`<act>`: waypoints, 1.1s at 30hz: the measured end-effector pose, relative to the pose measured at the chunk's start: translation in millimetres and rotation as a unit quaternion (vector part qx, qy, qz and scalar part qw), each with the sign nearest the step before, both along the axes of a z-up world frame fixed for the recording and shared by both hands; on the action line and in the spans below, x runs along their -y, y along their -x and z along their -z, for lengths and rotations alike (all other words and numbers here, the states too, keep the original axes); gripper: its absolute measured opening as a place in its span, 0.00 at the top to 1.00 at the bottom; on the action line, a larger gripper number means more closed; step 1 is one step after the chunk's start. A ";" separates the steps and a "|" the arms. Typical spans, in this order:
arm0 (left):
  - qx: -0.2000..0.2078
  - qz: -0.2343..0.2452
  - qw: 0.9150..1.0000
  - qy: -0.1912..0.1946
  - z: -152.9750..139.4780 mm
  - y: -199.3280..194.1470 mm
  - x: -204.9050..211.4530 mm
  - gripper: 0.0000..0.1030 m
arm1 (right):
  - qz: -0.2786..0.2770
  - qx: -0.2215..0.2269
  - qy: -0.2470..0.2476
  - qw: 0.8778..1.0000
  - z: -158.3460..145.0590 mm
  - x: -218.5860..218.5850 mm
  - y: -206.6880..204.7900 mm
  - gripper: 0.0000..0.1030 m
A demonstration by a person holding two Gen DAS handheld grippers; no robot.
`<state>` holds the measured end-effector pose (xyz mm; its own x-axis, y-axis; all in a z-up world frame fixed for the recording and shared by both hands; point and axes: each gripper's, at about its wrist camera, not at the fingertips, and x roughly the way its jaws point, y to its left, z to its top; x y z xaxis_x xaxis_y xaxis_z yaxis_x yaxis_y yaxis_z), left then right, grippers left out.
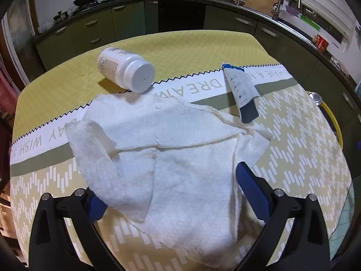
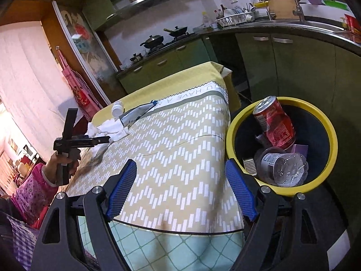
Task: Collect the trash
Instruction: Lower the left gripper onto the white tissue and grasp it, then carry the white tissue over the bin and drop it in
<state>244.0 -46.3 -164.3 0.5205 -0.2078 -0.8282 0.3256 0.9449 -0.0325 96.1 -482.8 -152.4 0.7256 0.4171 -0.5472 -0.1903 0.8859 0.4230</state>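
A crumpled white paper towel lies spread on the table, between the open fingers of my left gripper; its left flap covers the left finger. A white pill bottle lies on its side behind the towel. A flattened white and dark tube lies to the right of it. In the right wrist view the towel, bottle and tube show at the table's far left. My right gripper is open and empty above the table's near edge, beside the yellow-rimmed bin.
The bin holds a red soda can, a crushed clear plastic bottle and other scraps. The patterned tablecloth covers the table. Green kitchen cabinets and a counter with pans stand behind. The bin's rim shows at the right.
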 end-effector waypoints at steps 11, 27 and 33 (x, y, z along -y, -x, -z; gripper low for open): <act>0.009 0.025 1.000 -0.007 -7.6 15.8 21.6 0.52 | -0.006 -0.001 -0.007 1.000 2.9 -4.9 -2.7 0.22; 0.059 0.052 0.997 0.000 -43.9 54.1 43.2 0.95 | 0.000 0.010 -0.024 1.000 -0.1 1.0 5.8 0.22; 0.106 0.075 0.992 -0.003 -79.5 93.3 62.2 0.95 | -0.010 0.020 -0.023 0.999 -6.4 -5.6 11.4 0.22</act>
